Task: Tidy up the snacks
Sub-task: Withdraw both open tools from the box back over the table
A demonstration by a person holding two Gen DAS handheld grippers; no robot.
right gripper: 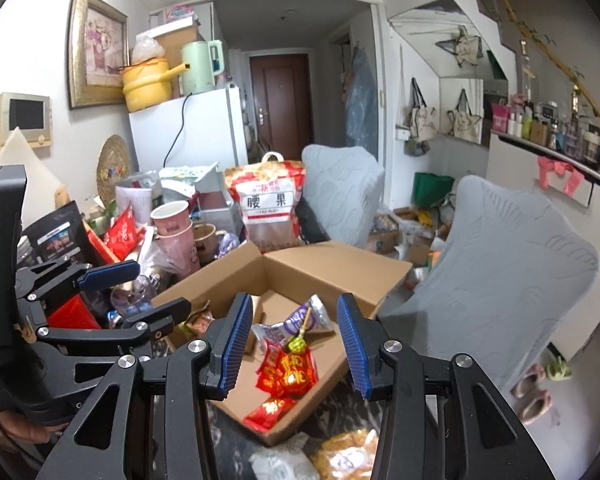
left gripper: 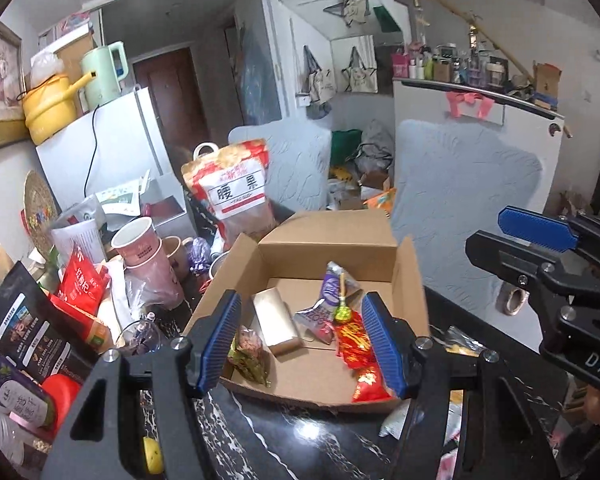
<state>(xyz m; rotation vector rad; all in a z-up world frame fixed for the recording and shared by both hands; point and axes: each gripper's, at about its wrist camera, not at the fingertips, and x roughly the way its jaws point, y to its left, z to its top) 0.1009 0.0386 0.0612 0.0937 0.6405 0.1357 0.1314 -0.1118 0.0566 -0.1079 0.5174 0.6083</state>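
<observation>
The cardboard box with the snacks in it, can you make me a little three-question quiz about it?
1. True or false: the left gripper is squeezing a snack.
2. What colour are the shiny packets at the near end of the cardboard box? A green, B red, C blue.
3. Fill in: the big cashew bag stands ____ the box.

Key: 1 false, both the left and the right gripper hold nothing, their jaws apart above the box. 2 B. 3 behind, outside it, at its far side.
</observation>
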